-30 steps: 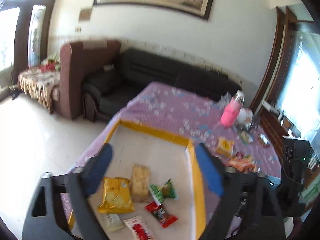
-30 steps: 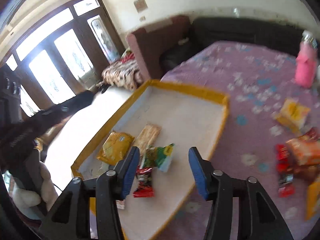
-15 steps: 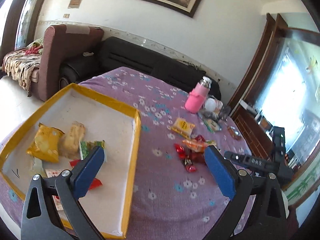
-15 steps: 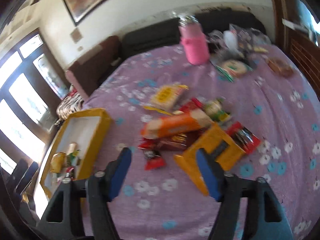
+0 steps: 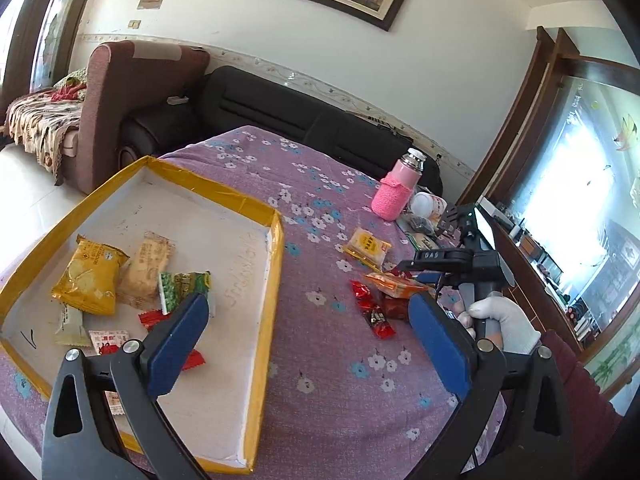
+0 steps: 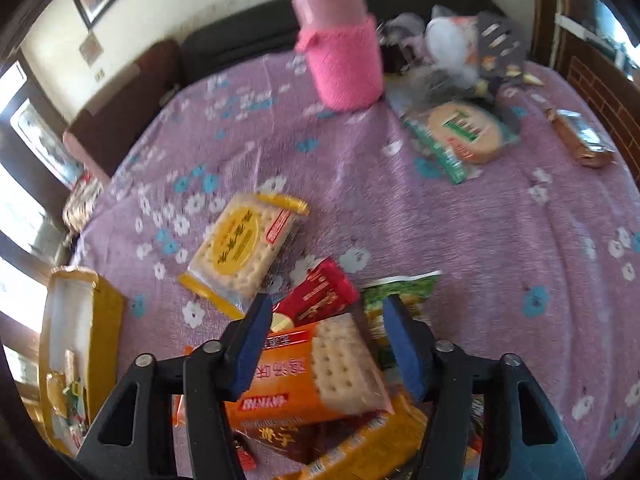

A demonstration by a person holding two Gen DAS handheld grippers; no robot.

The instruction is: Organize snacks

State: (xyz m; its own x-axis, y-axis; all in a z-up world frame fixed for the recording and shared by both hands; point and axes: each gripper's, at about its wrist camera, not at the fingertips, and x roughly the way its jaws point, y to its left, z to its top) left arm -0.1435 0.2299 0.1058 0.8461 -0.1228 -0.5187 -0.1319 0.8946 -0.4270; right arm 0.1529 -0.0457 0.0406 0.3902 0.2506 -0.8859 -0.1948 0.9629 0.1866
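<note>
Picking step under way, judged from the pose: right tool (image 6: 326, 314) pointing steeply down over the loose pile, jaws closing at middling width around an orange cracker pack (image 6: 320, 368). Pack between the pads, but no firm press visible yet. Next, probably: finish the squeeze across the pack's short side, lift clear of the packs below, carry to the yellow-rimmed tray (image 6: 108, 300) far off to that tool's left.

Directly under that tool, counted: one orange cracker pack on top, one yellow pack (image 6: 360, 446) beneath it. Just ahead of the tips: one red pack (image 6: 320, 296) and one green pack (image 6: 400, 290). Farther ahead and left: one yellow-label cracker pack (image 6: 244, 248) on the desk (image 6: 460, 220). Farthest: one pink flask (image 6: 340, 60), one round cracker pack (image 6: 464, 132) and one brown bar (image 6: 580, 140).

Left tool (image 5: 308, 308) spread wide, empty, hanging over the tray's right rim. Inside the tray, to that tool's left: one yellow bag (image 5: 90, 276), one pale cracker pack (image 5: 146, 268), one green pack (image 5: 182, 288), one red wrapper (image 5: 150, 317), at least two small white sachets (image 5: 108, 338); more possibly hidden behind the finger.
</note>
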